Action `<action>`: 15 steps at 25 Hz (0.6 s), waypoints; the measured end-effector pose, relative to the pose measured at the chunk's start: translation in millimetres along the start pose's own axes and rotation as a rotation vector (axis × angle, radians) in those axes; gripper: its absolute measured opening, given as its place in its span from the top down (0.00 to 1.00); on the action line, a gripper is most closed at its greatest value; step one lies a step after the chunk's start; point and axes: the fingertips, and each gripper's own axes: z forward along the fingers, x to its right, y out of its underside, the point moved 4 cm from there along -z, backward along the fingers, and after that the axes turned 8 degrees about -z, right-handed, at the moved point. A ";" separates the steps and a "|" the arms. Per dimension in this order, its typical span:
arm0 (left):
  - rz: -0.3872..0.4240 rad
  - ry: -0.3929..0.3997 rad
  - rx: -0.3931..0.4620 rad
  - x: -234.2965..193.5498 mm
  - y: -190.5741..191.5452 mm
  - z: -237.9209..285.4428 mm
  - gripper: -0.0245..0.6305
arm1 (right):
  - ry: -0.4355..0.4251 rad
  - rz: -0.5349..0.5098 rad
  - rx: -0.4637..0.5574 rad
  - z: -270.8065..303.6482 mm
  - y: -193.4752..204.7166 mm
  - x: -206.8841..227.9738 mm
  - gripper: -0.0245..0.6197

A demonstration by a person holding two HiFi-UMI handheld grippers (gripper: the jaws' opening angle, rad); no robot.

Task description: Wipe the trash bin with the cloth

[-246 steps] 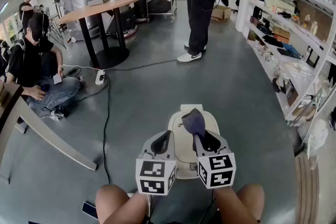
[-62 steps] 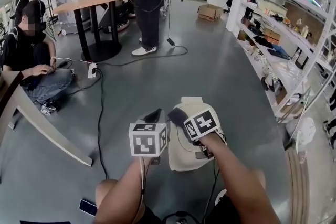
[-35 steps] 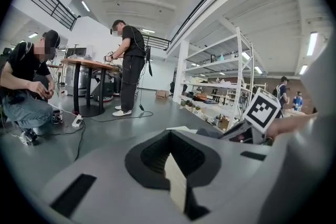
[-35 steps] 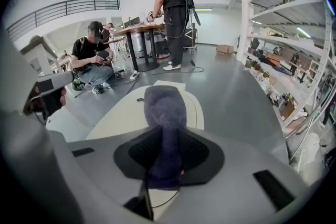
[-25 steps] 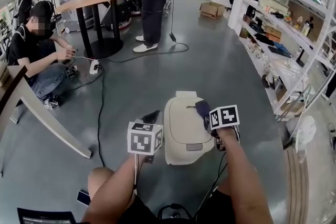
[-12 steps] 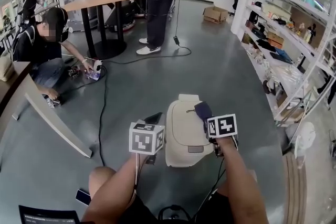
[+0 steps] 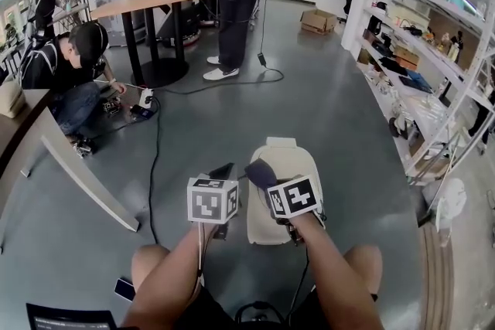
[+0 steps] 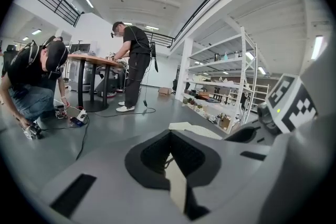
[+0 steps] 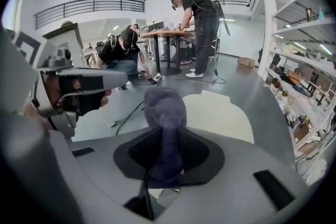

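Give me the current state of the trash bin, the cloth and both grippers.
trash bin: upright, lid down.
cloth: bunched, one end pinched, free end by the bin's top; contact unclear.
right gripper: jaws clamped on the cloth.
left gripper: jaws together, nothing between them.

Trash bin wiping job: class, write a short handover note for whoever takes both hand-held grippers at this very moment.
Left hand-held gripper: jaws together, empty, beside the trash bin's left side.
Right hand-held gripper: shut on the purple cloth, at the lid's near left part; contact unclear.
Trash bin: cream, lid closed, on the floor ahead.
Done: cloth in grip and at the bin.
Left: wipe lid and sides; wiped areas cannot be told.
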 end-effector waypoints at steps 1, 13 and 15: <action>0.002 -0.001 0.003 -0.8 -0.7 -1.7 0.96 | -0.008 -0.012 -0.006 2.5 0.0 -7.2 0.82; 0.025 0.002 0.027 0.4 0.6 -18.9 0.96 | 0.010 -0.164 -0.082 13.1 12.0 -42.9 0.82; 0.027 0.009 0.027 3.5 1.7 -19.6 0.96 | -0.014 -0.140 -0.071 12.5 12.8 -46.7 0.82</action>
